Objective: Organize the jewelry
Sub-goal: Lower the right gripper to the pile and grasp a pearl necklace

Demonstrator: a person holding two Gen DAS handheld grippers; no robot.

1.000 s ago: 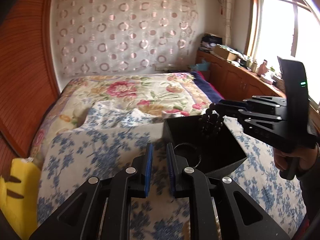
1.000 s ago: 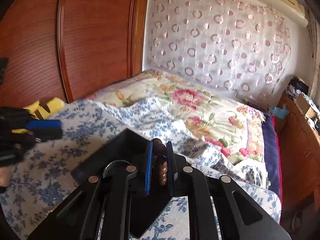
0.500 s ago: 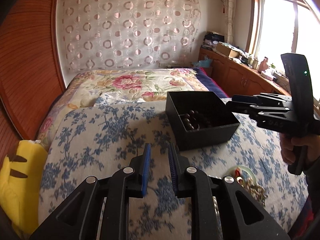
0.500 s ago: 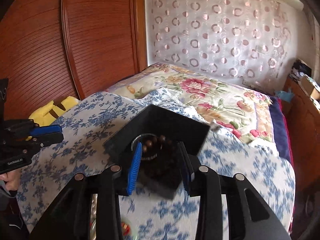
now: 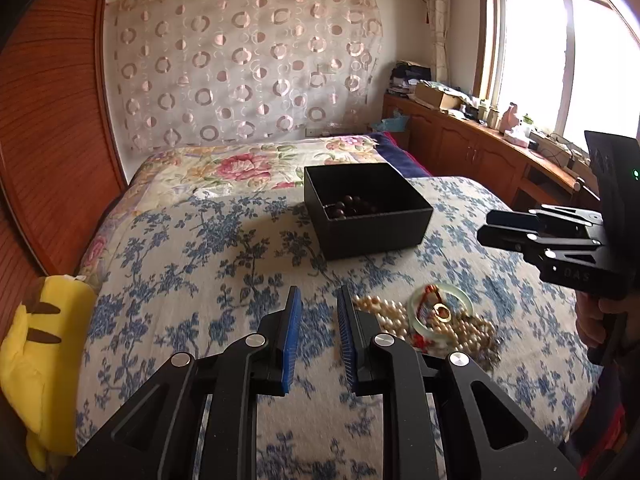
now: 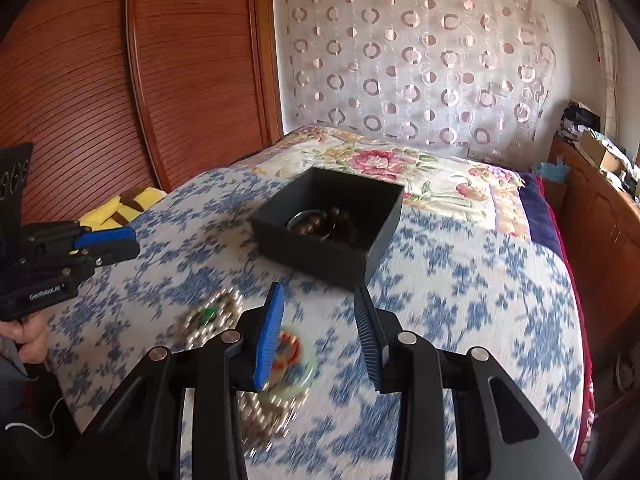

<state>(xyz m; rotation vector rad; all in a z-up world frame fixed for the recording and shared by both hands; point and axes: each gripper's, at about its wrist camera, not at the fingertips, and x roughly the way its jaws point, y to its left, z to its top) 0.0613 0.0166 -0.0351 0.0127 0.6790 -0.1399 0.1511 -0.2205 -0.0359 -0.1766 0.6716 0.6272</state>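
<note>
A black open box (image 5: 368,208) stands on the blue-flowered cloth; it also shows in the right wrist view (image 6: 332,224). Dark brown wooden beads (image 5: 350,206) lie inside it, also seen from the right (image 6: 332,224). A pile of pearl strands (image 5: 400,316) with a pale green bangle (image 5: 440,312) and a gold ring lies in front of the box. My left gripper (image 5: 318,338) is slightly open and empty, just left of the pile. My right gripper (image 6: 320,336) is open and empty, pulled back above the bangle (image 6: 296,364) and pearls (image 6: 208,320).
A yellow plush toy (image 5: 40,352) lies at the bed's left edge. A floral quilt (image 5: 248,164) covers the bed beyond the box. A wooden wardrobe (image 6: 120,80) stands left, wooden cabinets (image 5: 480,152) and a window right.
My right gripper opened and dropped the brown beads into the box, then drew back. Both grippers pulled away from the box, bringing the pearl pile and bangle into view.
</note>
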